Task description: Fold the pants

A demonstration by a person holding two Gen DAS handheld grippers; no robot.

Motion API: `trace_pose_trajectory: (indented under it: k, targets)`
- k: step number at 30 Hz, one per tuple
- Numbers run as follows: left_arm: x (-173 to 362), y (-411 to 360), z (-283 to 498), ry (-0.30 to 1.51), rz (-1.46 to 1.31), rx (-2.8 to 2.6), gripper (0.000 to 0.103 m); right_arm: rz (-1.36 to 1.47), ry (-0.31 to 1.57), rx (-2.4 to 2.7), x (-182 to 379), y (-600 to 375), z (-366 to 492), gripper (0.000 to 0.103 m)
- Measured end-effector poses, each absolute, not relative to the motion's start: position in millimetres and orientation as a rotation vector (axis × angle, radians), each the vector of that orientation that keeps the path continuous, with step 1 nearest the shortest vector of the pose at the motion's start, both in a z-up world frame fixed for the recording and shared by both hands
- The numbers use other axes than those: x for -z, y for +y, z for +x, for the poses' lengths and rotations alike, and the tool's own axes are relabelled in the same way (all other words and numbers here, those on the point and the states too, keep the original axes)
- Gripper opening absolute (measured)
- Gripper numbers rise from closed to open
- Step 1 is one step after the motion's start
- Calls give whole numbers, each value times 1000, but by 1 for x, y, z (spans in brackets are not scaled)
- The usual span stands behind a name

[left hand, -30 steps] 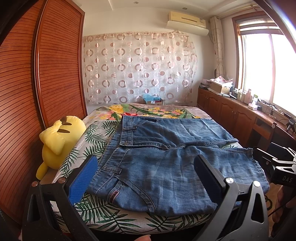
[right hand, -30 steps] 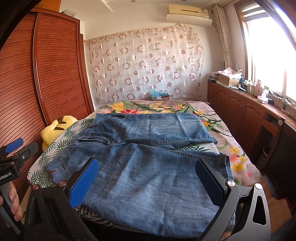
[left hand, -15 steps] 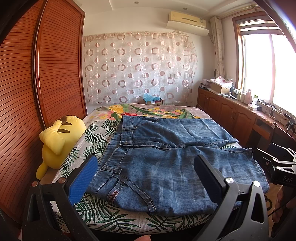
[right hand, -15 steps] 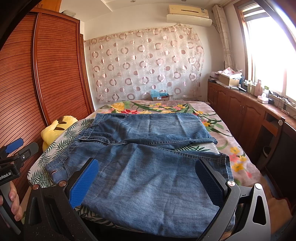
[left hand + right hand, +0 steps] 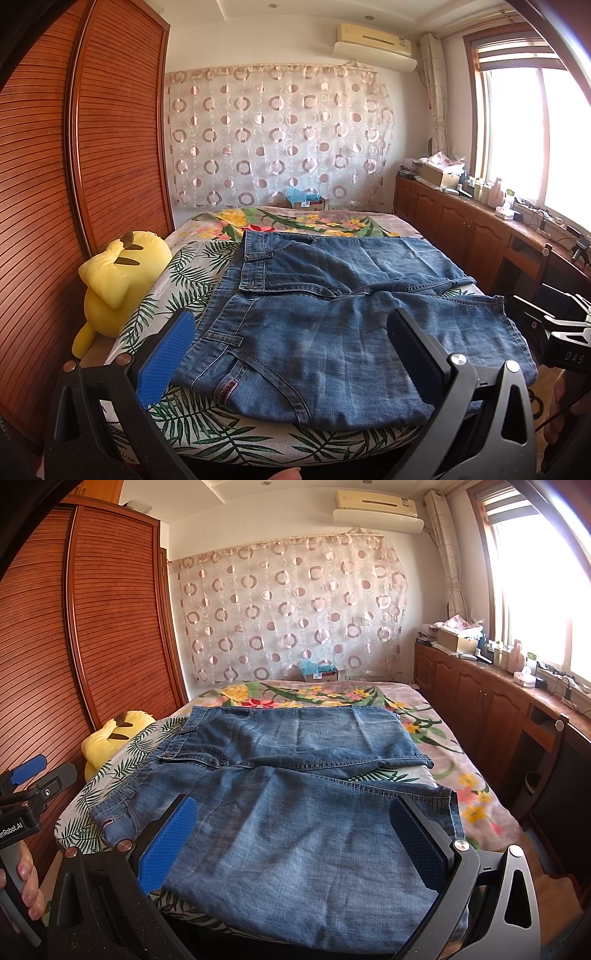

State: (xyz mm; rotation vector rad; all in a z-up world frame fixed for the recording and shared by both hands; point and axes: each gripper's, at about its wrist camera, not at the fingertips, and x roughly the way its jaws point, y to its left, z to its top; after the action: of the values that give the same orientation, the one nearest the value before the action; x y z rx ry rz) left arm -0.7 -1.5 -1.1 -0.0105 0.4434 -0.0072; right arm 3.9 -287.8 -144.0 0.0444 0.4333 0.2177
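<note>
Both hand-held grippers, left [image 5: 291, 354] and right [image 5: 291, 840], hover spread wide and empty at the near edge of the jeans [image 5: 343, 317], which lie flat on the bed [image 5: 207, 432]. Honestly, pinching just one denim layer would probably drag the near leg off that edge. Only the left view shows the waistband corner; the right view shows the hem.

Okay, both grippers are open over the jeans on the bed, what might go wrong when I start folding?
The blue denim jeans overhang the near edge of the floral bedspread, so a loose pinch may let them slide off. The legs lie splayed apart, so folding one over the other may leave them misaligned. The open left gripper hovers over the waistband, the open right gripper over the near leg; thick denim might slip from the pads.
</note>
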Motion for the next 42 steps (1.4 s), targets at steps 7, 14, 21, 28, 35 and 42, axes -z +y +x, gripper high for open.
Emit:
trace_pose_trajectory:
  k: [7, 14, 21, 28, 35, 42]
  targets:
    - [1, -2, -1, 442, -10, 7, 103, 44, 432, -217, 144, -288, 4, 103]
    - [1, -1, -1, 443, -11, 6, 103, 44, 431, -217, 143, -287, 4, 103]
    - [0, -3, 2, 455, -6, 5, 103, 41, 433, -217, 144, -288, 4, 103]
    - [20, 7, 18, 496, -15, 1, 103, 32, 410, -182, 150, -299, 4, 103]
    - [44, 21, 36, 556, 6, -20, 103, -20, 424, -144, 159, -307, 10, 103]
    - [58, 45, 51, 566, 65, -15, 103, -20, 450, -131, 160, -319, 21, 103]
